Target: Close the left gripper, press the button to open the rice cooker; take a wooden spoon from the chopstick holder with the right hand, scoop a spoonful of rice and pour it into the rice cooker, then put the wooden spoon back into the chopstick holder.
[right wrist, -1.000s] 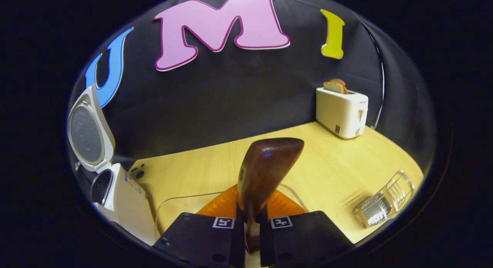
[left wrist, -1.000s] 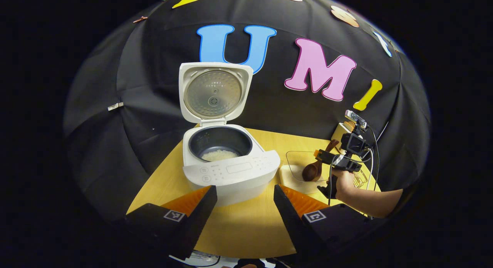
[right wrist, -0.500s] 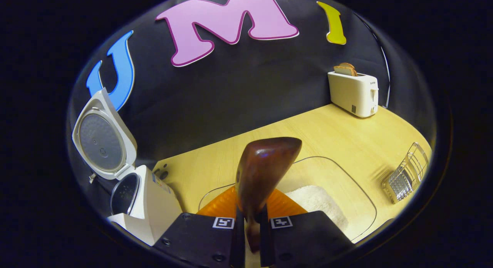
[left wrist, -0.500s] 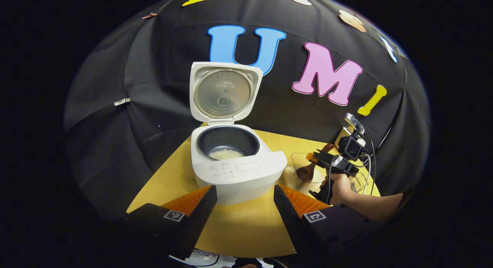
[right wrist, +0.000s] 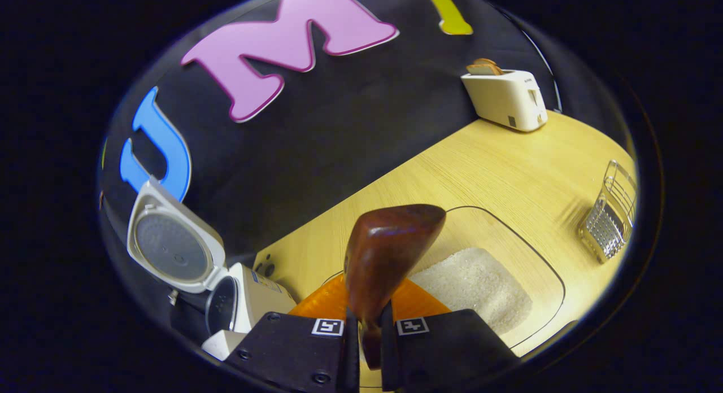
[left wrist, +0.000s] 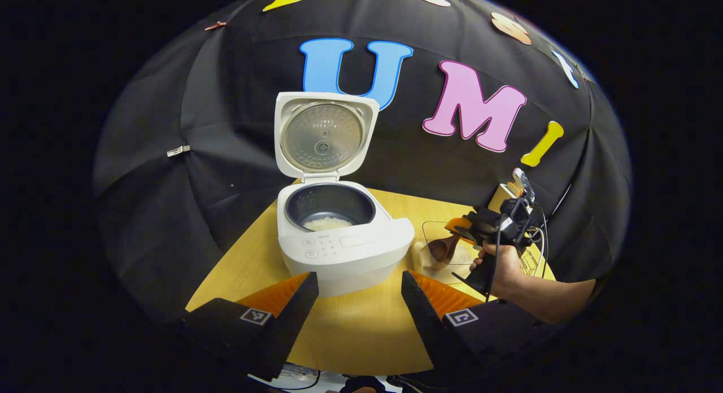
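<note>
Wooden spoon (right wrist: 390, 252) clamped by its handle in right tongs (right wrist: 370, 325), bowl poised over rice (right wrist: 471, 288) in clear tray (right wrist: 542, 269) near bench (right wrist: 508, 173) front edge. Rice cooker (left wrist: 339, 240) beside tray, lid raised, rice in inner pot. Left tongs (left wrist: 358, 302) spread apart, gripping nothing, facing cooker front. Chopstick holder (right wrist: 613, 218) near right edge; toaster (right wrist: 505, 96) at far corner.

Light wooden table (right wrist: 497, 173), bearing an open rice cooker (left wrist: 339, 240), clear rice tray (right wrist: 536, 257), toaster (right wrist: 502, 96) and wire holder (right wrist: 613, 215).
</note>
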The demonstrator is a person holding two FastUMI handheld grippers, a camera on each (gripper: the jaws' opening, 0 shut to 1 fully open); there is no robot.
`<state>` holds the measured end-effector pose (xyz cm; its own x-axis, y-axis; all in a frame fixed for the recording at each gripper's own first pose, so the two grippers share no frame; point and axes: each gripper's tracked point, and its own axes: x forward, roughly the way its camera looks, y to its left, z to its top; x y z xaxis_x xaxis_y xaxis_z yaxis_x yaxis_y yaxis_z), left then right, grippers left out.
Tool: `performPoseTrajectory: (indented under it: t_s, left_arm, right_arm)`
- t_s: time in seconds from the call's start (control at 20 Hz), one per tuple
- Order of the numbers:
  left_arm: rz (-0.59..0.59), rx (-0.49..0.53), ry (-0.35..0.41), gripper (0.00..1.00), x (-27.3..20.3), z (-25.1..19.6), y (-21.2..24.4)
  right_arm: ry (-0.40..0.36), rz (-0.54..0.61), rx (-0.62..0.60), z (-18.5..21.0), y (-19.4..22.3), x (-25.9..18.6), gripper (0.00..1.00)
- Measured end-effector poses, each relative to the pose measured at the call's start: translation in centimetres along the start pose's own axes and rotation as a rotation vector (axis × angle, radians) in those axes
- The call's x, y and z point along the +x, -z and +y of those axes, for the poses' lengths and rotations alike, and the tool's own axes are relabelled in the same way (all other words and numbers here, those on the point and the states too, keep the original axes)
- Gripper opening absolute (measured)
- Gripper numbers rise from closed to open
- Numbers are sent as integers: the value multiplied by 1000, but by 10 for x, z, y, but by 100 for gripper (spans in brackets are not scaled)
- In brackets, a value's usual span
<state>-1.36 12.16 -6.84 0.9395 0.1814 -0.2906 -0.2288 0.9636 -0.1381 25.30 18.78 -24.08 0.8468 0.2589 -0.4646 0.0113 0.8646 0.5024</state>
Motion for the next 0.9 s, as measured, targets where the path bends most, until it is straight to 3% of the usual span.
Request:
performPoseTrajectory:
  t_s: [0.15, 0.25, 0.5, 0.9]
  left_arm:
    - [-15, 8, -3, 92, -2, -2, -3]
    - [-19, 11, -5, 96, -2, -6, -4]
    - [-26, 8, -4, 95, -6, -19, -2]
    - [-65, -18, 4, 96, -7, -30, -10]
  right_arm:
    - [14, 4, 112, -14, -14, -5, 19]
    - [15, -13, 139, -19, -27, -10, 19]
    - [-17, -43, 174, -15, -60, -23, 19]
    - [-101, -92, 138, 28, -110, -51, 19]
